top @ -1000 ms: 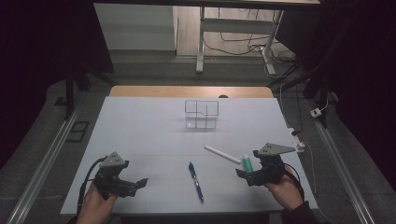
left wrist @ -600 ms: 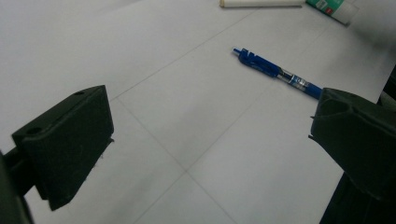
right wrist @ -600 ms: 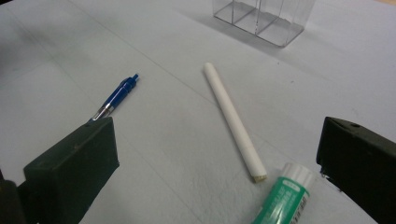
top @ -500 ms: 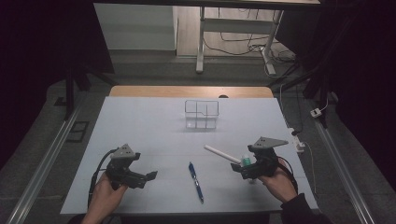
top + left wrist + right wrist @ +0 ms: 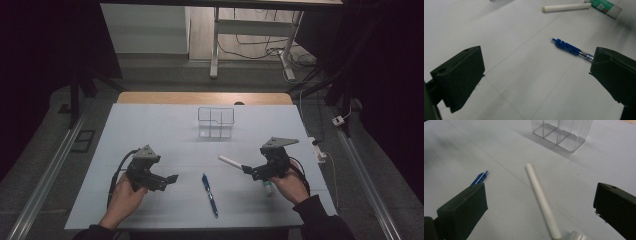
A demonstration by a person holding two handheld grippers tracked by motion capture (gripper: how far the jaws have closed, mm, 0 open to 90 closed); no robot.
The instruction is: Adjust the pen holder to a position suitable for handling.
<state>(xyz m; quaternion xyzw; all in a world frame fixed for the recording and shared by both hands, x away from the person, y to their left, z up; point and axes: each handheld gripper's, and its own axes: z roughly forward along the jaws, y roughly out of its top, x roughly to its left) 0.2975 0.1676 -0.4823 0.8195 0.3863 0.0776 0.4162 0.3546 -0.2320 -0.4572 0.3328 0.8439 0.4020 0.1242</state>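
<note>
White paper covers the tabletop (image 5: 150, 130), and on it, low and centre in the high view, lies a blue ballpoint pen (image 5: 210, 194) with a clear barrel. The left gripper (image 5: 169, 180), at the lower left of that view, points toward the pen with its jaws spread wide and nothing between them. In the left gripper view the pen (image 5: 571, 49) sits right of centre, its tail end hidden behind the right-hand jaw. A white cylindrical stick (image 5: 230, 162) lies just right of centre in the high view, near the right gripper (image 5: 248, 171), whose jaws are likewise released and empty. In the right gripper view the stick (image 5: 541, 200) runs up the middle of the frame between the two jaws, untouched. A clear plastic divided box (image 5: 216, 122) stands above centre in the high view, well apart from both grippers.
</note>
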